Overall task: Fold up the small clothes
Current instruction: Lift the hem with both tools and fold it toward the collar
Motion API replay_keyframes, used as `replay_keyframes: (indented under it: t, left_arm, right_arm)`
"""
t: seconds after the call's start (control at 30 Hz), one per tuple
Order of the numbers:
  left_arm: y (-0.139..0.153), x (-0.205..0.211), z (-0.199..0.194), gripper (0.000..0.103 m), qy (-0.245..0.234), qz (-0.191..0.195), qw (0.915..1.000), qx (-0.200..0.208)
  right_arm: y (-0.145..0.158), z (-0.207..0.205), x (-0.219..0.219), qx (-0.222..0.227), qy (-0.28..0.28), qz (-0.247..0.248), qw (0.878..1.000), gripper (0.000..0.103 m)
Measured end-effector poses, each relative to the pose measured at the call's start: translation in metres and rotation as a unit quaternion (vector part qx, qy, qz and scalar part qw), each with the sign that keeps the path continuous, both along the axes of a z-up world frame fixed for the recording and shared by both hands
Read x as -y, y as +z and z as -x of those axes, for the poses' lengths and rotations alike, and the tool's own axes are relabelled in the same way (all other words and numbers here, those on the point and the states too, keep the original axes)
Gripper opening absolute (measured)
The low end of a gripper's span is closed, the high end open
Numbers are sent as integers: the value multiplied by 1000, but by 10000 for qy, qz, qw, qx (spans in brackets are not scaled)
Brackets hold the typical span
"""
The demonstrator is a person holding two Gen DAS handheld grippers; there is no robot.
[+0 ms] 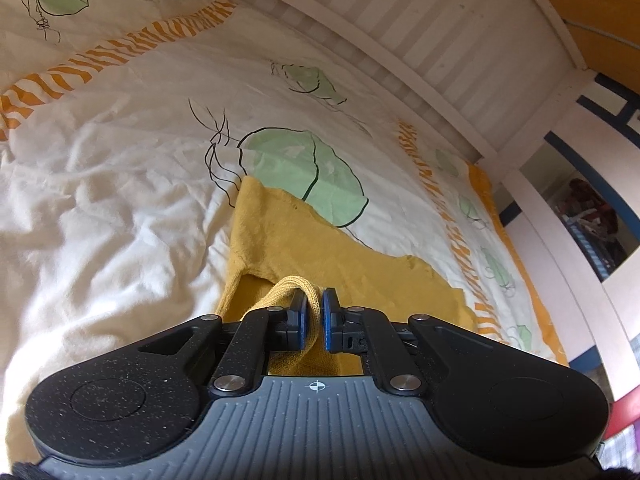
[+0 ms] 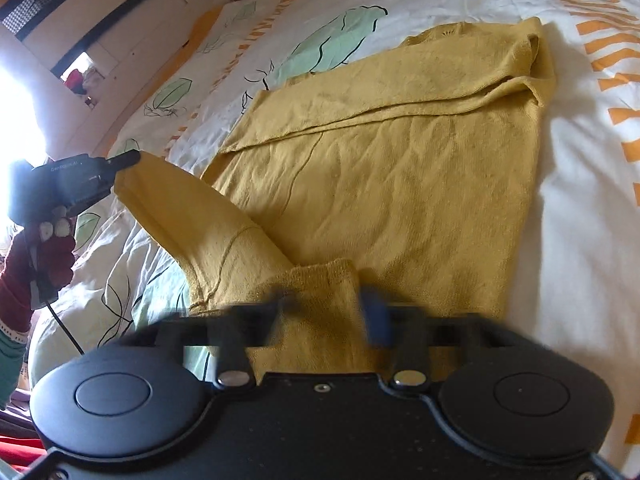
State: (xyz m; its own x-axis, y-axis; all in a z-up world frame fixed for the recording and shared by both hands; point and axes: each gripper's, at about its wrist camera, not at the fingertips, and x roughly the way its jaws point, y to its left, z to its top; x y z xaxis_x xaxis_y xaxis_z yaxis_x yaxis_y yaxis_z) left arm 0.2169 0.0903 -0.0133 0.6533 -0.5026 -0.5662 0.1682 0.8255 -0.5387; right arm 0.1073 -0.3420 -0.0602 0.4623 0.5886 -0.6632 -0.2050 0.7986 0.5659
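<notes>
A mustard-yellow knit sweater (image 2: 400, 168) lies on the bed, one sleeve folded across its top. My left gripper (image 1: 315, 312) is shut on a ribbed edge of the sweater (image 1: 304, 240) and holds it up off the bed. It also shows in the right wrist view (image 2: 120, 160), pinching the end of a lifted sleeve. My right gripper (image 2: 328, 312) is blurred, its jaws wide apart with the sweater's hem corner between them. I cannot tell whether it grips the cloth.
The bed has a white duvet (image 1: 100, 200) printed with green leaves and orange bands. A white bed rail (image 1: 400, 60) runs along the far side. A wardrobe with dark trim (image 2: 100, 20) stands beyond the bed. The person's hand (image 2: 48, 248) holds the left tool.
</notes>
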Motion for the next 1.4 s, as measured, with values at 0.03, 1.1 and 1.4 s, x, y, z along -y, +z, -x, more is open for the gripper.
replay_keyframes:
  t: [0.03, 1.1, 1.4]
  left_arm:
    - [0, -1, 0, 7, 15, 0, 10000, -8]
    - [-48, 13, -150, 7, 499, -11, 9972, -564]
    - [-48, 12, -148, 7, 483, -51, 9973, -555]
  right_arm:
    - [2, 2, 0, 67, -36, 55, 10000, 15]
    - [20, -133, 86, 1385, -2156, 417, 9657, 23]
    - [-3, -156, 55, 1057, -1546, 798, 9791, 55]
